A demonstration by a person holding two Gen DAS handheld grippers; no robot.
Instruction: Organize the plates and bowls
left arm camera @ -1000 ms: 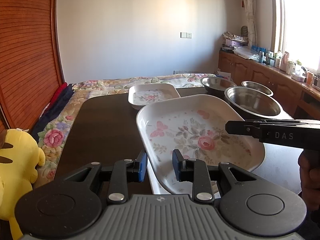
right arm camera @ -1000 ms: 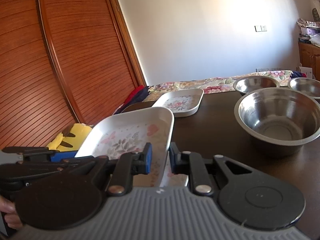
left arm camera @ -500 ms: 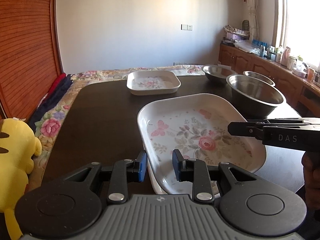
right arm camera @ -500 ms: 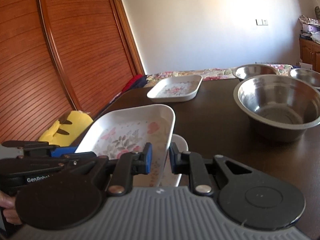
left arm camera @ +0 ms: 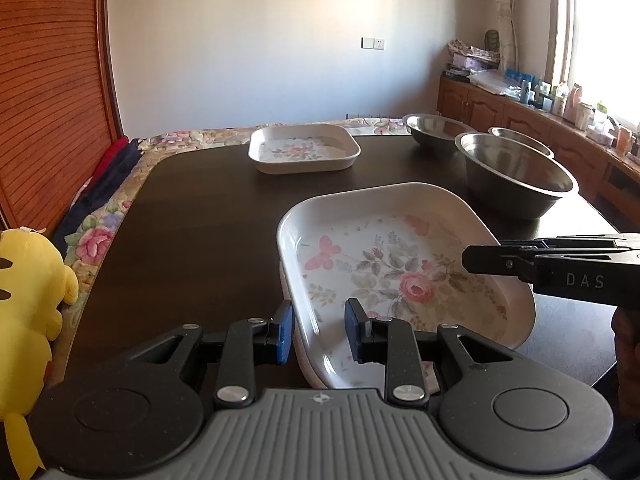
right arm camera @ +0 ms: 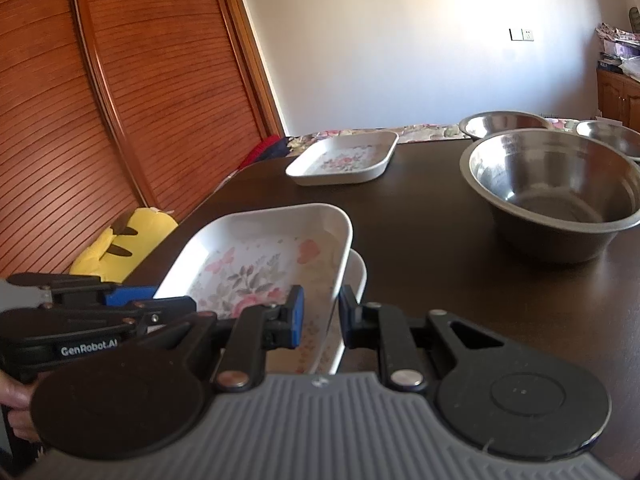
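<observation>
While clamped at opposite rims by left gripper (left arm camera: 318, 330) and right gripper (right arm camera: 320, 316), floral plate (left arm camera: 396, 264), long axis toward far wall.

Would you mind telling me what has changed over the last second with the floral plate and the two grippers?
The floral plate, held by the left gripper and right gripper, has come down almost onto a second plate beneath it. Both grips stayed as they were; the far plate and steel bowls have not moved.

Held tray (left arm camera: 400, 276): white w/ pink rose & butterfly print. Far tray (left arm camera: 304, 152): same floral. Bowls (right arm camera: 556, 196): plain steel-grey. Table (left arm camera: 200, 216): dk brown. Fingers (left arm camera: 285, 332): blue pads, blk arms. Plush toy (left arm camera: 24, 300): yellow, blk marks.
</observation>
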